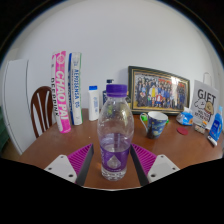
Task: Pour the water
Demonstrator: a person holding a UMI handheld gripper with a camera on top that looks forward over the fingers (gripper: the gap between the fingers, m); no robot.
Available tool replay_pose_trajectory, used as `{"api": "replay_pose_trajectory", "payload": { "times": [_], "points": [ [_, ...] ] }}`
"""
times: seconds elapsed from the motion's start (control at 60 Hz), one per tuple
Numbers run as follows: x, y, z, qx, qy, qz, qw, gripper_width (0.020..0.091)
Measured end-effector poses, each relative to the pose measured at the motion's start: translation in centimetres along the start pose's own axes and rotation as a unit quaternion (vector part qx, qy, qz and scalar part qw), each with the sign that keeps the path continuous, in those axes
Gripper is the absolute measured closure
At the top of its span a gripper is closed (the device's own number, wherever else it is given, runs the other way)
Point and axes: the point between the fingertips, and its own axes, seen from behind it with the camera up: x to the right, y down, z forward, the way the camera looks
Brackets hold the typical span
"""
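A clear plastic water bottle (115,138) with a purple cap and purple label stands upright on the brown wooden table (60,150). It stands between the fingers of my gripper (113,162), with a small gap at each side. The gripper is open, its purple pads (80,160) flanking the bottle's lower half. A mug (154,123) with a dark inside stands beyond the bottle, a little to the right.
At the back, against the wall, stand tall books (66,88), a white bottle (94,101), a framed group photo (158,91) and a gift box (205,106). Small blue items (185,120) lie to the right. A wooden chair (40,108) is at the left.
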Motion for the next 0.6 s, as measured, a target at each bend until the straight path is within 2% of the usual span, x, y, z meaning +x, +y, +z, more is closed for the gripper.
{"api": "replay_pose_trajectory", "payload": {
  "times": [0.05,0.133,0.2,0.267,0.3,0.317,0.433,0.45,0.6],
  "points": [
    [0.2,0.0,1.0,0.007,0.01,0.001,1.0,0.0414],
    [0.8,-0.4,1.8,0.025,0.03,0.0,0.999,0.0602],
    [0.8,-0.5,2.0,0.033,0.03,0.002,0.999,0.0631],
    [0.7,-0.7,2.0,0.037,0.031,-0.005,0.999,0.0697],
    [0.7,-0.7,2.1,0.036,0.031,-0.008,0.999,0.0703],
    [0.7,-0.7,2.1,0.035,0.03,-0.01,0.999,0.073],
    [-0.5,-1.2,2.3,0.027,0.019,-0.012,0.999,0.0742],
    [-0.8,-1.5,2.3,0.027,0.015,-0.01,0.999,0.0766],
    [-3.8,-6.4,2.9,0.044,-0.042,0.071,0.996,0.0766]
  ]
}}
